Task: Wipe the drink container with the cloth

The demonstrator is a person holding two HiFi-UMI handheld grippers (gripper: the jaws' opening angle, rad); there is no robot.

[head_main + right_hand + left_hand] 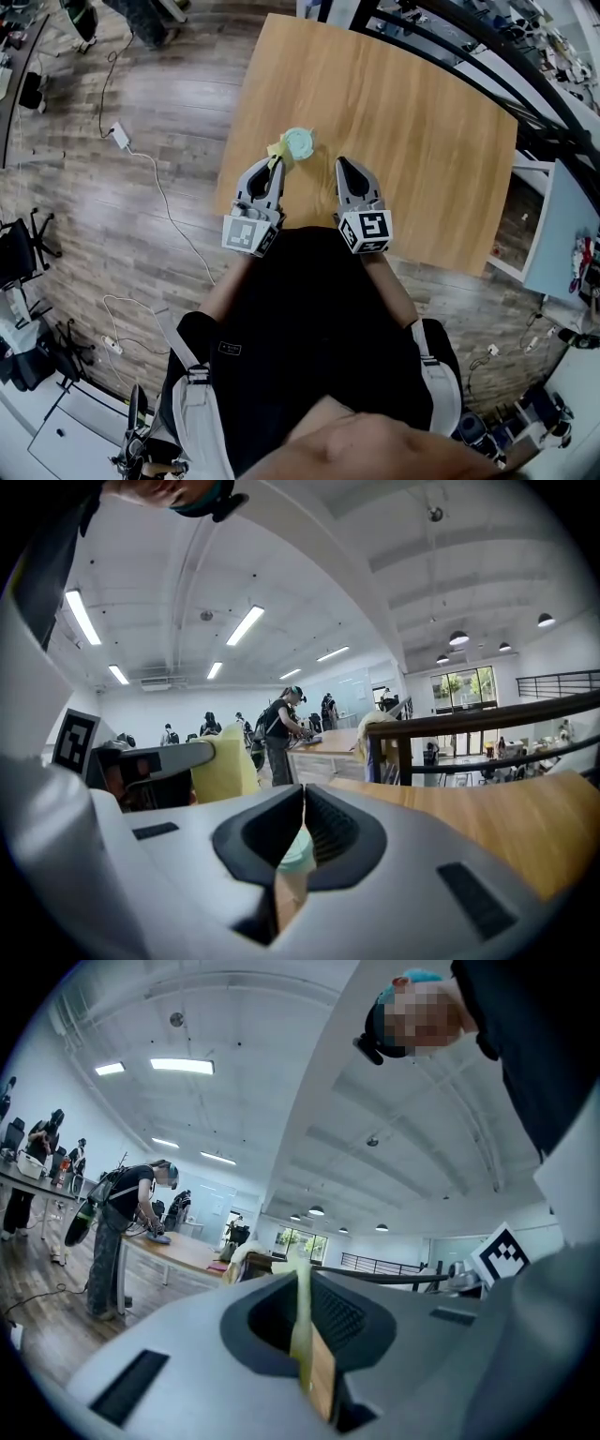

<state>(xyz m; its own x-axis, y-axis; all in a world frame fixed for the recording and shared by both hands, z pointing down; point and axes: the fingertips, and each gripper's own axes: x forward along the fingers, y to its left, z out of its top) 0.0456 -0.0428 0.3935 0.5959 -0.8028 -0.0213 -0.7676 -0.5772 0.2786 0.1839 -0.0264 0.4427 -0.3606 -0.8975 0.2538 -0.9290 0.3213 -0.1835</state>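
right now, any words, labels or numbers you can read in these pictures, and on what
No words or numbers can be read anywhere.
On the cube of the left gripper: a black-and-white square pattern only, no letters.
On the cube of the right gripper: the same, a pattern only.
On the patch on the person's black clothing: too small to read.
On the cup lid: no print shows.
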